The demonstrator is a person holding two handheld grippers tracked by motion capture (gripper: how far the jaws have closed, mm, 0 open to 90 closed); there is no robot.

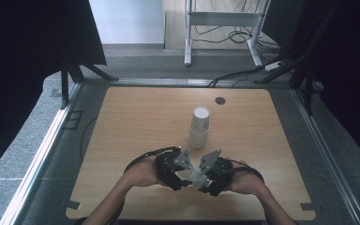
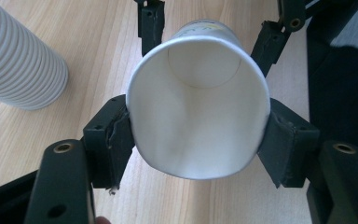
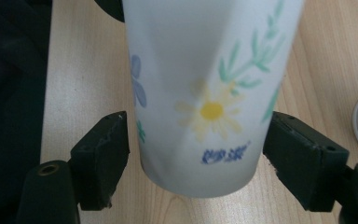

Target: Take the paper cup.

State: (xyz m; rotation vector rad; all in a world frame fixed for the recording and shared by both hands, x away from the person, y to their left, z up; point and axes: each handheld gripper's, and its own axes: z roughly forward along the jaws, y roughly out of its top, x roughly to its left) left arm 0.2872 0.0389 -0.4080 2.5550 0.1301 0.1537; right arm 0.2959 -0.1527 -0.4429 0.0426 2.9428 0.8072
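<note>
Clamping an empty cup [image 2: 198, 116] at its rim, the left gripper [image 2: 198, 140] squeezes it oval; the right gripper [image 3: 196, 149] straddles its base, pads apart. A cup stack [image 1: 199, 127] stands at twelve o'clock.

**A recording rig in a lab or office room**

We're looking down on a bare wooden table [image 1: 136, 122] boxed in by aluminium frame rails [image 1: 40, 150], and black curtains [image 1: 33, 42] hang on both sides: that's a purpose-built recording bay, not a home. Grey carpet [image 1: 23, 140] runs underneath. Beyond the far edge stands the white metal leg frame of a desk [image 1: 222, 21] with loose cables [image 1: 236, 37] tangled on the floor (typical lab housekeeping), and a power strip [image 1: 274, 65] lies beside them.
</note>
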